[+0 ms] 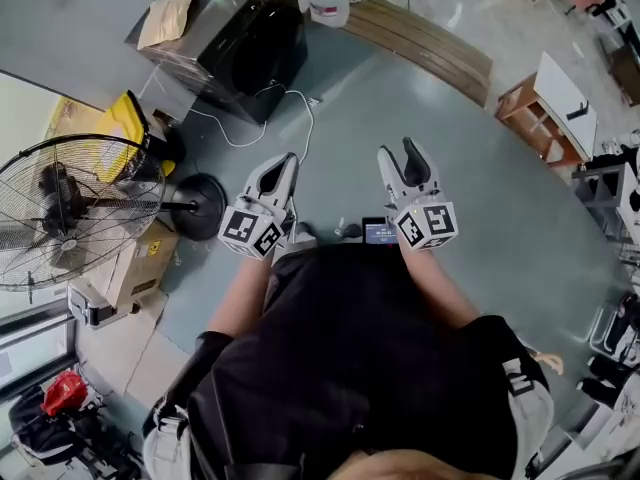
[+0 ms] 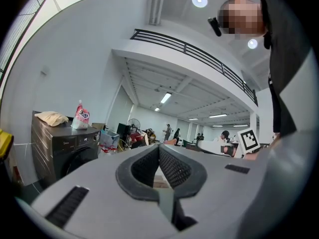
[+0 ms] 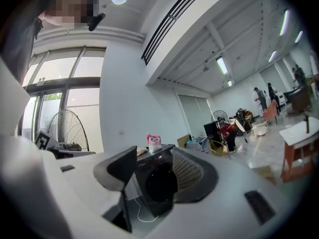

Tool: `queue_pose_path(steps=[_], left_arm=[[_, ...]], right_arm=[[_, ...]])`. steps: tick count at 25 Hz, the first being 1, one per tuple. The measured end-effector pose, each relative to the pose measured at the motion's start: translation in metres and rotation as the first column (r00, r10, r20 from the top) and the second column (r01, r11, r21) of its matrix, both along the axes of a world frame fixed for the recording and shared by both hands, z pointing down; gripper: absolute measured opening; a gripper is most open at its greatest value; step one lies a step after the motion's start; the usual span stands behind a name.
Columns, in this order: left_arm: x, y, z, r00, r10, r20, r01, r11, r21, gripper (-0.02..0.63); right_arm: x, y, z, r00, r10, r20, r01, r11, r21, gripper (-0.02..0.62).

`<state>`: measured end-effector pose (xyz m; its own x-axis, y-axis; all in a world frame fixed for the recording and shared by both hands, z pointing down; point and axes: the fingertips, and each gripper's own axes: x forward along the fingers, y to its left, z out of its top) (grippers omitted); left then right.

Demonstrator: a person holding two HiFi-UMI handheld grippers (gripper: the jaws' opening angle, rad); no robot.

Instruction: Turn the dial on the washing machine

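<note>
Black washing machine (image 1: 255, 43) beyond parted right tongs (image 1: 398, 150)

No legible text or labels anywhere.

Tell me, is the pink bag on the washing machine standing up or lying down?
Standing up: the pink bag sits upright on the washing machine, top pointing up.

floor (image 1: 420, 128): grey, glossy | wall (image 2: 70, 68): white | windows (image 3: 87, 66): tall, behind pedestal fan (image 3: 70, 131) | ceiling: round lights (image 2: 199, 0)
</note>
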<state>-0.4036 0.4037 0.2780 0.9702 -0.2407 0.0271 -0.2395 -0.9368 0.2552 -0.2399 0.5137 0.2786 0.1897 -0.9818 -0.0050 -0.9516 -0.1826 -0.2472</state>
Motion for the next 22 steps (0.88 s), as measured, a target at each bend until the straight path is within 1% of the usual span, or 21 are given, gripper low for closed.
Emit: queue_pose_path(steps=[3,5,7,9,11,16,19,22], left_arm=[[0.011,0.008,0.005,1.0,-0.009,0.018,0.009,1.0,-0.004,-0.005],[0.024,0.017,0.006,0.999,0.013,0.042,-0.014,1.0,0.019,-0.005],[0.036,0.029,0.007,0.998,0.041,0.049,-0.042,0.999,0.034,-0.005],[0.042,0.035,0.009,0.998,0.047,0.042,-0.048,0.999,0.021,-0.005],[0.046,0.035,0.012,0.998,0.037,0.042,-0.037,0.999,0.003,-0.005],[0.059,0.018,0.016,0.998,0.016,0.064,-0.016,1.0,0.003,-0.005],[0.069,-0.002,0.01,0.999,0.007,0.042,-0.007,1.0,0.012,-0.005],[0.083,-0.031,0.009,1.0,-0.007,0.012,0.006,1.0,0.014,-0.005]], right_arm=[[0.008,0.007,0.003,1.0,-0.03,0.008,0.03,1.0,0.004,0.227],[0.018,0.009,0.008,0.999,-0.029,0.013,0.029,1.0,-0.002,0.227],[0.031,0.013,0.016,0.999,-0.016,0.035,0.017,1.0,-0.014,0.227],[0.04,0.018,0.024,0.998,-0.01,0.065,0.012,1.0,-0.018,0.227],[0.045,0.02,0.03,0.996,-0.013,0.083,0.015,1.0,-0.02,0.227],[0.062,0.012,0.042,0.994,-0.017,0.111,0.02,1.0,-0.024,0.227],[0.075,-0.005,0.052,0.992,-0.011,0.126,0.016,0.999,-0.038,0.227],[0.087,-0.033,0.054,0.994,-0.014,0.11,0.018,0.999,-0.042,0.227]])
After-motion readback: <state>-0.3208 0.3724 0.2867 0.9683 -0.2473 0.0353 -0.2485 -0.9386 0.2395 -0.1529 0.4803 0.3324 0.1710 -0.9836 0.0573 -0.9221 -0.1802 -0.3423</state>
